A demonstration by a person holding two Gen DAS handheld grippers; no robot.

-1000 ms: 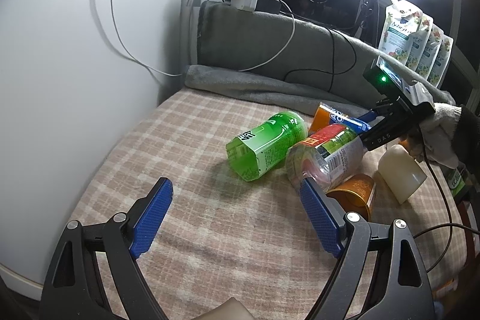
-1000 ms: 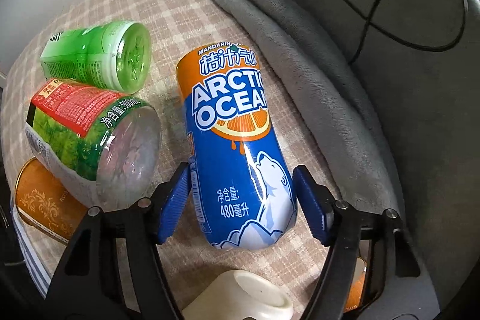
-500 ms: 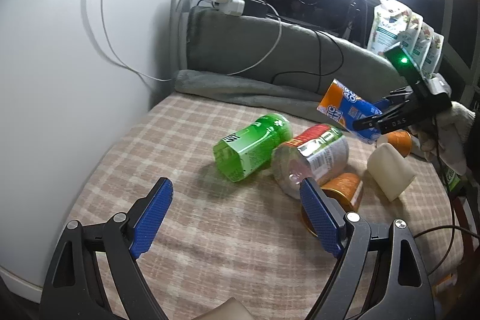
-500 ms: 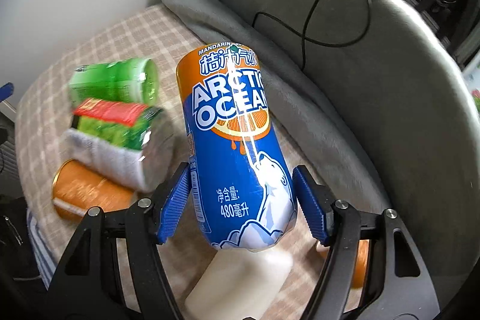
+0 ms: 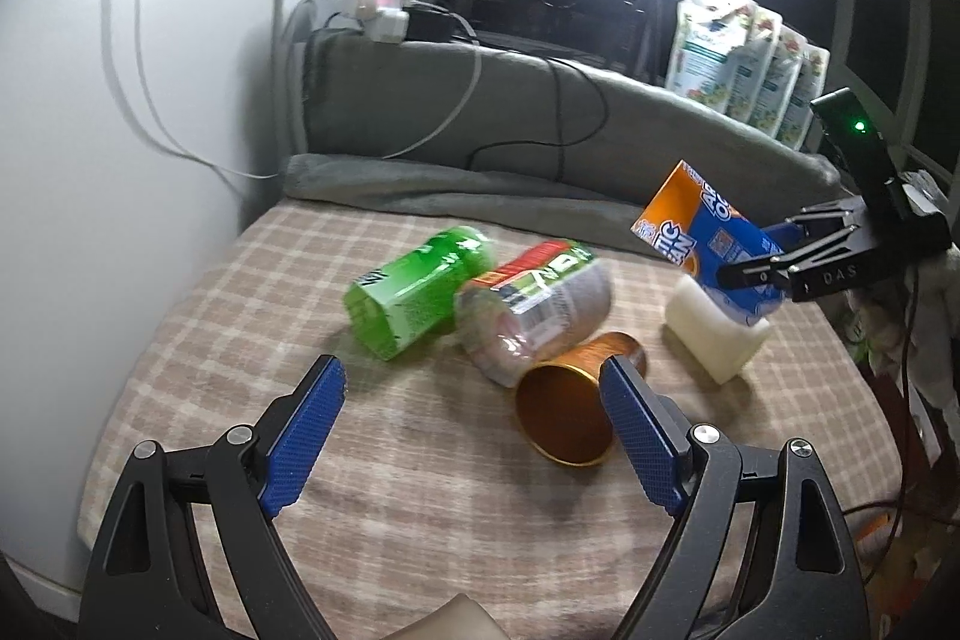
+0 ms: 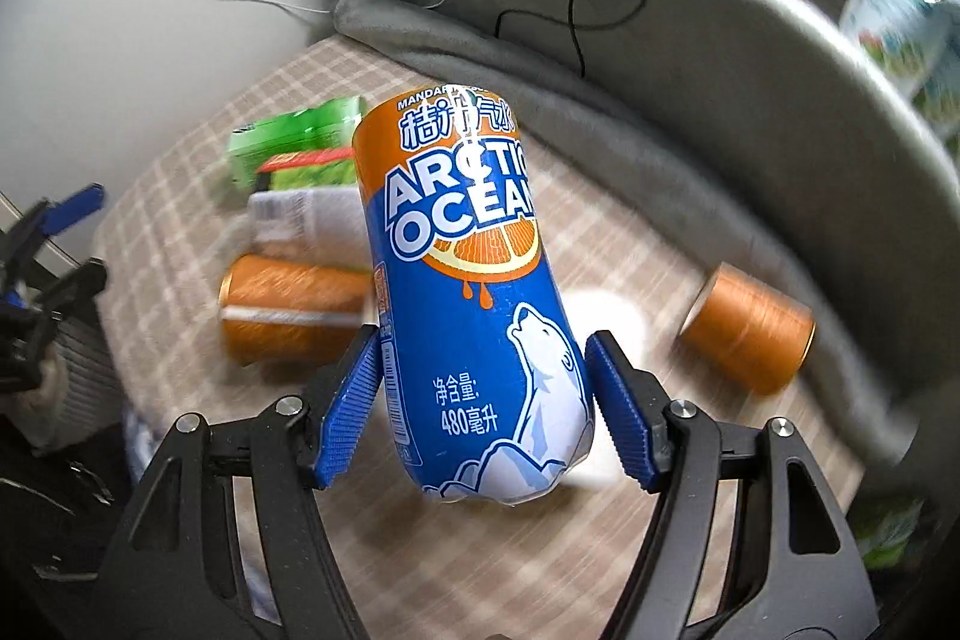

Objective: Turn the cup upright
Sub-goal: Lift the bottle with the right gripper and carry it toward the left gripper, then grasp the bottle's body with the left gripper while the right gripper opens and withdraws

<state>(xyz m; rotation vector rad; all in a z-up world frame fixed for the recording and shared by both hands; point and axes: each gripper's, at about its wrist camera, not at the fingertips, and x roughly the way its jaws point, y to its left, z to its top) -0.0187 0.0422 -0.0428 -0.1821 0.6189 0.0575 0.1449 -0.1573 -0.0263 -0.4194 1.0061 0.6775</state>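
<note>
Blue pads of our left gripper (image 5: 474, 436) spread wide, nothing between. Just past them the orange cup (image 5: 570, 415) lies on its side. Farther off, our right gripper (image 6: 483, 400) pinches the blue-orange cup (image 6: 474, 304) off the plaid cloth (image 5: 420, 532) (tilted).

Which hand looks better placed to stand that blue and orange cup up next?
The right. The right gripper already clamps the Arctic Ocean cup, lifted and tilted above the checked cloth. The left gripper hangs open, holding nothing, nearer the orange cup.
</note>
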